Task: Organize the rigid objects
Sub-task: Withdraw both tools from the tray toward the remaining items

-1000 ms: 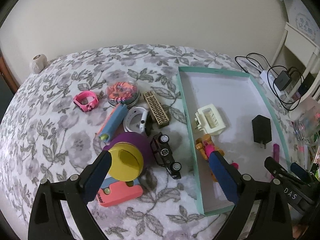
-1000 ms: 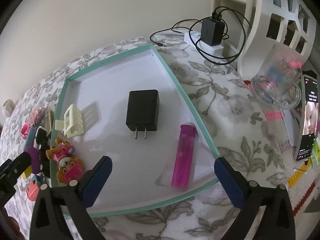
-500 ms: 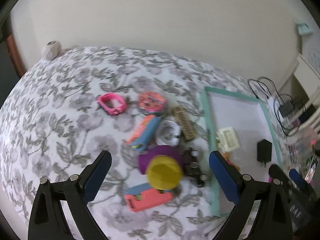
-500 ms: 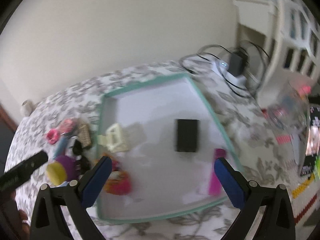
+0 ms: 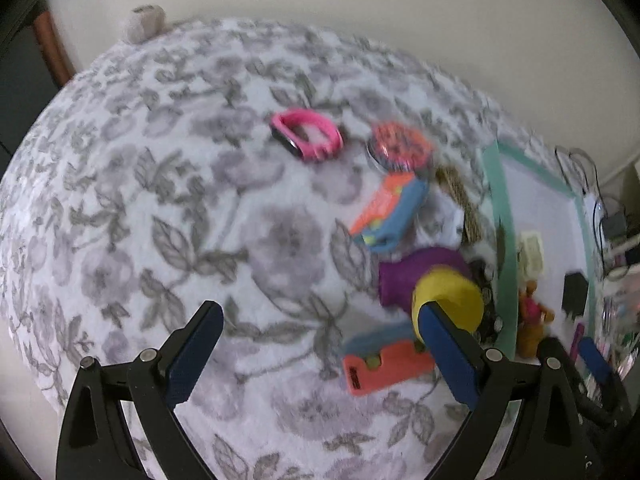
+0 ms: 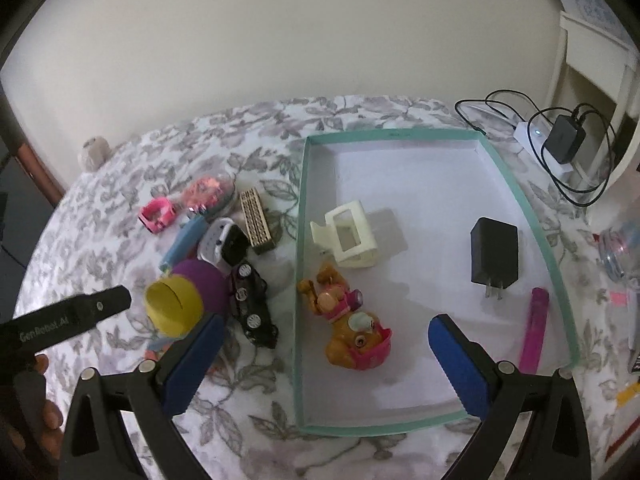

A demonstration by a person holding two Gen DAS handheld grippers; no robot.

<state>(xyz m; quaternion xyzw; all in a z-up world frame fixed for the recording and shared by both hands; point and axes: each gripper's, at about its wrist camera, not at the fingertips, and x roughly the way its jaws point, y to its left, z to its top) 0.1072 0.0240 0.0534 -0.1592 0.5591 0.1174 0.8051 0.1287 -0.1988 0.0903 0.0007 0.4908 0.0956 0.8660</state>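
A teal-rimmed white tray (image 6: 301,280) holds a cream hair clip (image 6: 348,236), a black charger (image 6: 494,256), a pink lighter (image 6: 534,328) and an orange toy bear (image 6: 344,320). Left of the tray lie a black toy car (image 6: 252,304), a purple and yellow cylinder (image 6: 180,300), a white smartwatch (image 6: 222,240), a patterned gold box (image 6: 257,222), a blue tube (image 6: 182,244), a pink watch (image 6: 158,214) and a round container (image 6: 210,194). My right gripper (image 6: 326,364) is open over the tray's near left edge. My left gripper (image 5: 320,360) is open over bare cloth, beside the cylinder (image 5: 440,288) and a coral block (image 5: 384,364).
A power strip with a charger and cables (image 6: 560,140) sits behind the tray. A glass mug (image 6: 620,252) and white shelving (image 6: 592,40) stand on the right. A ball of yarn (image 6: 94,152) rests at the far left edge. A hand (image 6: 40,364) holds the left gripper's body (image 6: 72,320).
Both views have swung left. The left gripper moved off the pile to over bare cloth. The right gripper moved back and left, so the pile shows. Nothing was gripped.
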